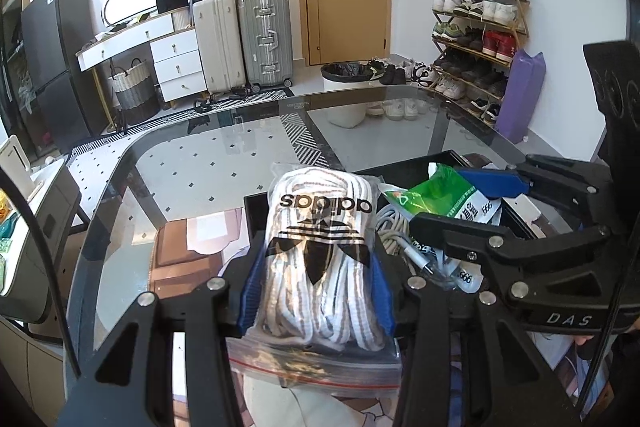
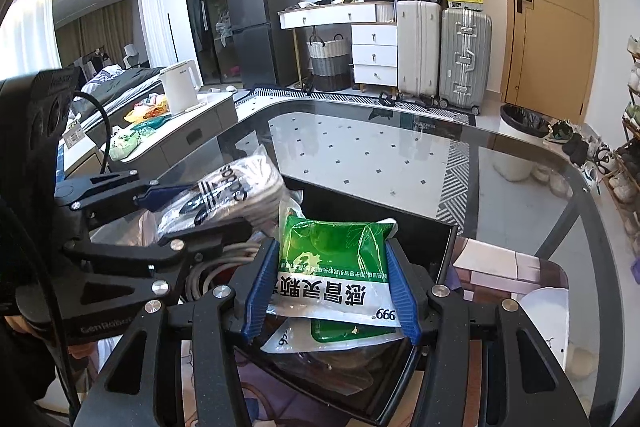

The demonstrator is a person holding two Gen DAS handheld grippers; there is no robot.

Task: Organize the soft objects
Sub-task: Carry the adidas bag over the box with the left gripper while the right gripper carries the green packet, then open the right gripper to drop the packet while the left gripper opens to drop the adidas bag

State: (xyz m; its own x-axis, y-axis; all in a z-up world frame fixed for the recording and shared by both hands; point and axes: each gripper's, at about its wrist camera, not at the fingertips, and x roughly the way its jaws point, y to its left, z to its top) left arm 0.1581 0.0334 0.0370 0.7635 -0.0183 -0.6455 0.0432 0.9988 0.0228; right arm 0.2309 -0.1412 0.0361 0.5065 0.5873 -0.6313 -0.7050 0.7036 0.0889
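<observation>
My left gripper (image 1: pixel 316 291) is shut on a clear zip bag of white striped laces with a black adidas logo (image 1: pixel 320 247), held over the left part of a black tray (image 1: pixel 260 205). The bag also shows in the right wrist view (image 2: pixel 224 195). My right gripper (image 2: pixel 332 291) is shut on a green and white medicine packet (image 2: pixel 336 267), held above the tray (image 2: pixel 448 247). In the left wrist view that packet (image 1: pixel 432 199) sits between the right gripper's fingers (image 1: pixel 492 183). A coiled grey cable (image 1: pixel 394 227) and more packets lie in the tray.
The tray sits on a glass table (image 1: pixel 208 155) whose far edge curves round. Under the glass is a brown box (image 1: pixel 176 251). Beyond are suitcases (image 1: pixel 240 39), a white bin (image 1: pixel 348 83), a shoe rack (image 1: pixel 476 31) and a side counter with a kettle (image 2: pixel 180 83).
</observation>
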